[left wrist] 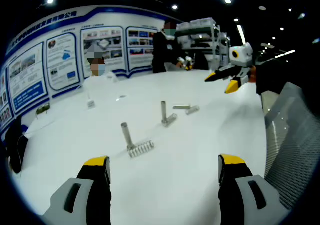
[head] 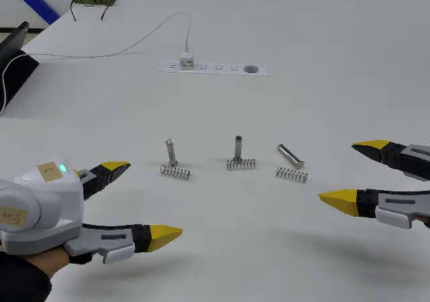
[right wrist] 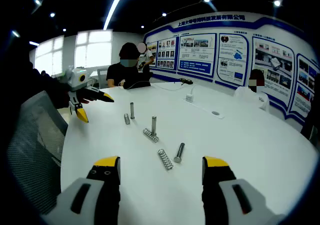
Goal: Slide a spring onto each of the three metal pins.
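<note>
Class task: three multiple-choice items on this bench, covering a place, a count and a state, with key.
1. Where do the springs lie?
A. On the table, before the pins.
B. On the pins.
C. In a gripper.
2. How many pins stand upright?
A. None.
B. Two.
C. Three.
3. How are the left gripper and right gripper?
A. Both open, empty.
B. Both shut.
C. One holds a spring.
Key: A, springs lie loose beside pins; B, the right pin lies flat; A, jaws apart, nothing between.
</note>
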`<state>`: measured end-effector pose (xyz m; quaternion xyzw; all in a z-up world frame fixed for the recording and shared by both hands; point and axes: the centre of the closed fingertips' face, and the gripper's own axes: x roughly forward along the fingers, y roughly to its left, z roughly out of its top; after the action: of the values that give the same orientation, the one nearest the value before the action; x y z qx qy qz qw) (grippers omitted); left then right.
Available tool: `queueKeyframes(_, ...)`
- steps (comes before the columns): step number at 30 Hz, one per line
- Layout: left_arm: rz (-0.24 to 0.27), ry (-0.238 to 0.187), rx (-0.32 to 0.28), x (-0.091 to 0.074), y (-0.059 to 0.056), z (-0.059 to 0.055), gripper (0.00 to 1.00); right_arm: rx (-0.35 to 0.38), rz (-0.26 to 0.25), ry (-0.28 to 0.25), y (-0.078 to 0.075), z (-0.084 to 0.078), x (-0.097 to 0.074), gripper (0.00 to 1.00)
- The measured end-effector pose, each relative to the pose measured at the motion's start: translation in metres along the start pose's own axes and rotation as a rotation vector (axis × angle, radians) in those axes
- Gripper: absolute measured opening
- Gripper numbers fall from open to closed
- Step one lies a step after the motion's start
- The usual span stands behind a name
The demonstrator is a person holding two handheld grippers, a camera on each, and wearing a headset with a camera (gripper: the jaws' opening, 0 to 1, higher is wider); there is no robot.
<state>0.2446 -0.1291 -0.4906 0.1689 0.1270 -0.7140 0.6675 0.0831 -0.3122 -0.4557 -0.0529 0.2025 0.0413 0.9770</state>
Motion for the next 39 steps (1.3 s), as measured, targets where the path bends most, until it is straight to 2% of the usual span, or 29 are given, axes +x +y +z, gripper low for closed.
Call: queueKeyframes(39, 0.004, 0.002, -0.005, 0.0038, 0.0016, 0.0019, 0.92, 0.008, -0.005, 0.012, -0.0021, -0.0011, 0.0035, 0.65)
